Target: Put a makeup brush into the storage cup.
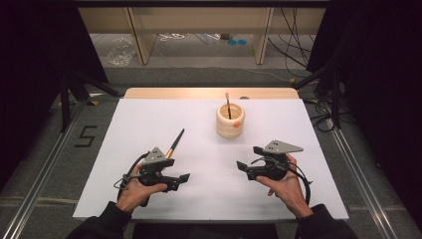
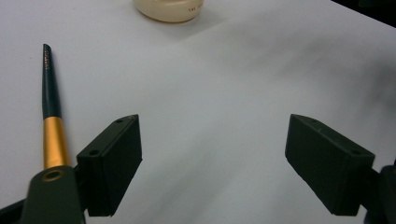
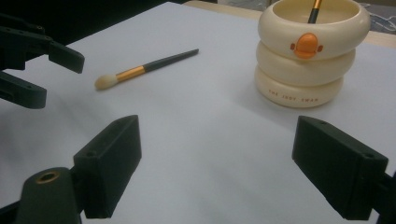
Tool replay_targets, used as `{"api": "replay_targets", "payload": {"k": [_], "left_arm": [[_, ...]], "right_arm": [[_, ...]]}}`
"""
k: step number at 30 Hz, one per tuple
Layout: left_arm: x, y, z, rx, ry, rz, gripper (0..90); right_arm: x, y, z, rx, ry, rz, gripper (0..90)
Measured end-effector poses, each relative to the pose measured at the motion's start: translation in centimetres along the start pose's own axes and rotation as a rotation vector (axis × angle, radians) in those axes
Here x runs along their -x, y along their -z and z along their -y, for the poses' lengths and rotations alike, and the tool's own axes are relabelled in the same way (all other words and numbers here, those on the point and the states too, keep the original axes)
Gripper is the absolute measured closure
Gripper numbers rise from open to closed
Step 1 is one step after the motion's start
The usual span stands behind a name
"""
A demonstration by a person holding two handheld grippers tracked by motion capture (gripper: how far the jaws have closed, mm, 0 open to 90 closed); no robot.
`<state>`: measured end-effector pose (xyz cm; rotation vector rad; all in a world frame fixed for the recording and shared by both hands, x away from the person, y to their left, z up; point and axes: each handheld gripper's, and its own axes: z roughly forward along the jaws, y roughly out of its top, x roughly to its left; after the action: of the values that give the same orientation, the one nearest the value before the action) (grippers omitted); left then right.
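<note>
Two hand-held grippers wait near the front edge of a white desk (image 1: 149, 124), both with jaws spread wide and gripping nothing: the left gripper (image 1: 180, 180) sits at about 7 o'clock on the sheet, the right gripper (image 1: 242, 167) at about 5 o'clock, the two well apart with bare surface between them. One makeup brush (image 3: 145, 68) lies flat just beyond the left gripper, toward 11 o'clock from it, bristles nearest the jaws and dark handle pointing away; farther back, near 12 o'clock, a cream ringed holder (image 1: 230, 121) already carries another brush (image 1: 228, 105) standing upright. By the look of it the job is partway through, one brush stowed, one left to pick up. Open room surrounds the loose brush; the holder stands close to the far edge, so reach there is tighter
</note>
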<state>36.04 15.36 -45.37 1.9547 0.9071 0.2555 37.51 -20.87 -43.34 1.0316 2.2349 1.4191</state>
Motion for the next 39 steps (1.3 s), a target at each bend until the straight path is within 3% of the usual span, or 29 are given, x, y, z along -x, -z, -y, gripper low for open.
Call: {"api": "replay_targets", "payload": {"k": [9, 14, 16, 20, 21, 26, 29, 31, 36, 39], "left_arm": [[-0.6, 0.4, -0.6, 0.018, -0.001, -0.027, 18.4], [-1.4, 0.8, -1.0, 0.019, -0.003, -0.060, 18.4], [-1.7, 0.9, -1.2, 0.031, 0.020, -0.083, 18.4], [-2.7, 1.2, -1.7, 0.019, 0.026, -0.122, 18.4], [-3.0, 1.4, -1.9, -0.005, 0.008, -0.134, 18.5], [-4.6, 1.0, -2.5, -0.068, 0.006, -0.147, 18.9], [-5.4, 0.4, -2.9, -0.149, -0.024, -0.156, 20.5], [-5.8, 0.1, -3.1, -0.175, -0.027, -0.169, 21.9], [-6.4, -1.1, -4.1, -0.205, -0.007, -0.188, 23.6], [-6.7, -1.6, -4.6, -0.226, -0.004, -0.175, 24.4]], "right_arm": [[0.1, 0.1, 0.1, -0.012, -0.001, 0.001, 16.5], [0.1, 0.3, 0.1, -0.015, -0.001, 0.007, 16.5], [0.0, 0.3, 0.1, -0.007, 0.003, 0.015, 16.5], [-0.2, 0.2, 0.1, -0.006, 0.009, 0.009, 16.5], [-0.2, 0.2, 0.1, -0.007, 0.013, 0.019, 16.5], [-0.2, 0.2, 0.1, -0.016, 0.010, 0.010, 16.5], [-0.3, 0.1, 0.1, -0.025, 0.017, 0.002, 16.5], [-0.3, 0.0, 0.1, -0.026, 0.013, -0.002, 16.5], [-0.1, -0.2, 0.2, -0.016, 0.024, 0.000, 16.6], [-0.2, -0.2, 0.2, -0.022, 0.024, -0.009, 16.7]]}}
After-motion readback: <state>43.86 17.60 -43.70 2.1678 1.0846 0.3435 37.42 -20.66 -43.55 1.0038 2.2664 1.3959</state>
